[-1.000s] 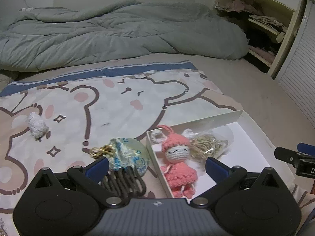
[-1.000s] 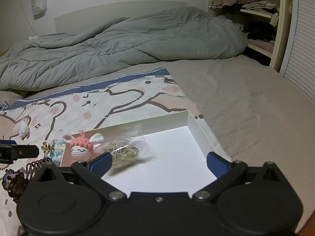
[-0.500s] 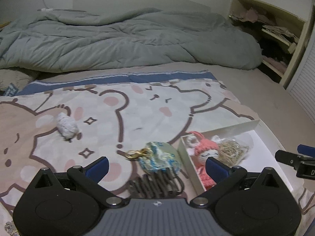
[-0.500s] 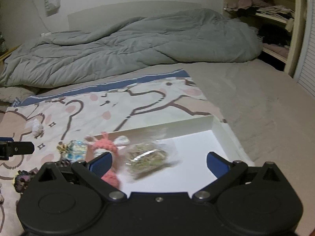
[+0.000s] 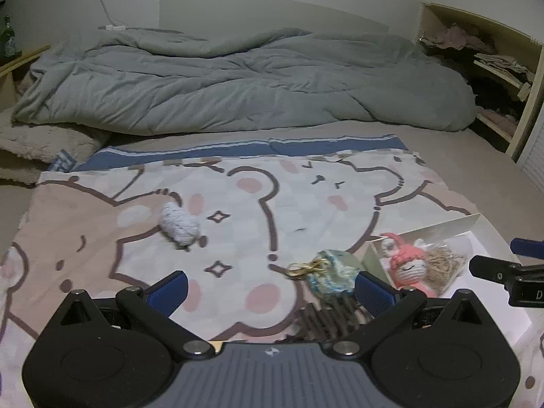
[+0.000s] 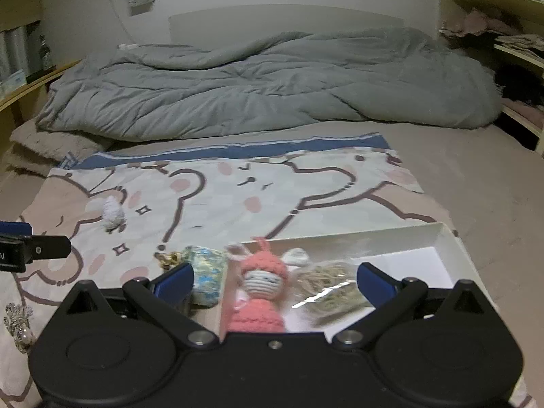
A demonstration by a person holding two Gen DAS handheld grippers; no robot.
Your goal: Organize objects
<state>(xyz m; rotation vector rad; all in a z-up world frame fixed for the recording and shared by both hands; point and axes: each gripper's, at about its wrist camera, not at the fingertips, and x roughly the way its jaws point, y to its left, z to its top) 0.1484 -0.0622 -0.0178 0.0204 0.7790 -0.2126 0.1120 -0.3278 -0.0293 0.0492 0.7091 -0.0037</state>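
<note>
Both views have shifted left since the earlier frames: the white box (image 5: 474,222) now sits at the left view's right edge. The left hand-held gripper (image 5: 270,289) and right hand-held gripper (image 6: 275,280) remain spread, holding nothing. The pink doll (image 6: 260,292) lies in the box; the blue pouch (image 5: 331,273) lies beside it on the blanket (image 5: 238,204).

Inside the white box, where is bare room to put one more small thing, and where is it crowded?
The box is bare on its right side, from the bag of rubber bands to the right wall. Its left end is crowded: the pink doll lies along the left wall, with the bag right beside it.
</note>
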